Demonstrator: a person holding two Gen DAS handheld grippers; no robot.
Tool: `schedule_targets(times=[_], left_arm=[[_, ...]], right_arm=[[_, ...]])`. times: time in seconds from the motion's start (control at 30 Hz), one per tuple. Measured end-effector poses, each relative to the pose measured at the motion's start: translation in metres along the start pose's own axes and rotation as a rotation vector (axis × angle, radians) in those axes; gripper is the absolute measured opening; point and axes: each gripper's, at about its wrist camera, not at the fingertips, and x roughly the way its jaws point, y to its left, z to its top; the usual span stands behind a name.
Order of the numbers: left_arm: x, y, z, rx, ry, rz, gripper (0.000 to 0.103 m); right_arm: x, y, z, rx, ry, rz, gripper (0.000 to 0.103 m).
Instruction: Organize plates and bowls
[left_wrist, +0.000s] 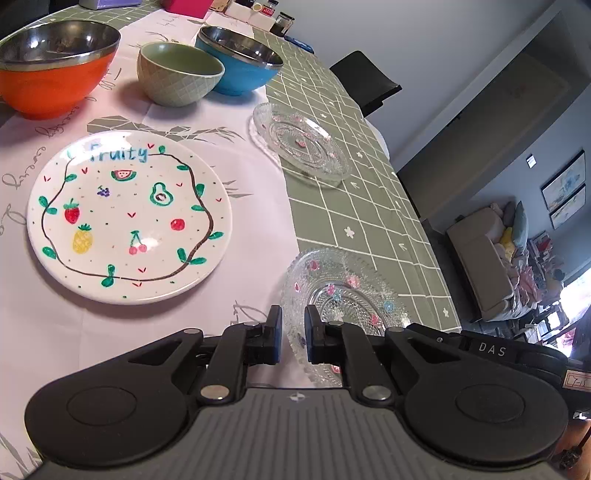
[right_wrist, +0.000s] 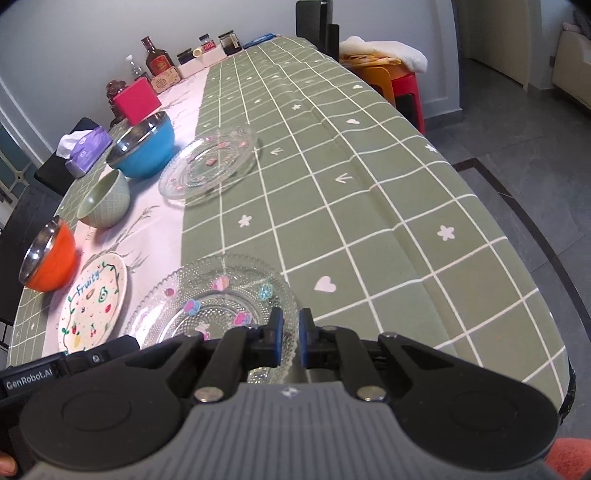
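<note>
Gripping near glass plate at its rim with both grippers: right gripper nearly closed, jaws pinching the plate's edge on the green check side; left gripper also nearly closed, jaws clamped on the opposite edge. Plate sitting at desk front, straddling the pink cloth and the green check cloth. Second glass plate farther back, well apart, on the same seam. White "Fruity" plate flat on pink cloth, just beside the held plate. Behind it a row of bowls: orange bowl, green bowl, blue bowl, green touching blue or nearly so, cannot tell. Bottles and jars at the far desk end.
</note>
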Motion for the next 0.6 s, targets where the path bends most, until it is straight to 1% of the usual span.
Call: schedule_targets(times=[0.1, 0.27, 0.5, 0.57, 0.6], left_arm=[[0.001, -0.002, -0.005, 0.015, -0.003, 0.017, 0.013], [0.004, -0.003, -0.009, 0.043, -0.003, 0.03, 0.013], [0.003, -0.006, -0.012, 0.071, -0.018, 0.037, 0.014], [0.002, -0.006, -0.012, 0.067, -0.022, 0.027, 0.019], [0.001, -0.006, -0.012, 0.065, -0.026, 0.025, 0.025]], right_arm=[[0.002, 0.002, -0.001, -0.015, 0.003, -0.005, 0.007], [0.0, 0.0, -0.001, 0.001, 0.001, -0.004, 0.007], [0.0, 0.001, 0.0, -0.002, -0.002, 0.004, 0.011], [-0.001, 0.001, 0.0, -0.004, -0.014, 0.004, 0.011], [-0.002, 0.001, -0.001, -0.007, -0.02, 0.004, 0.012]])
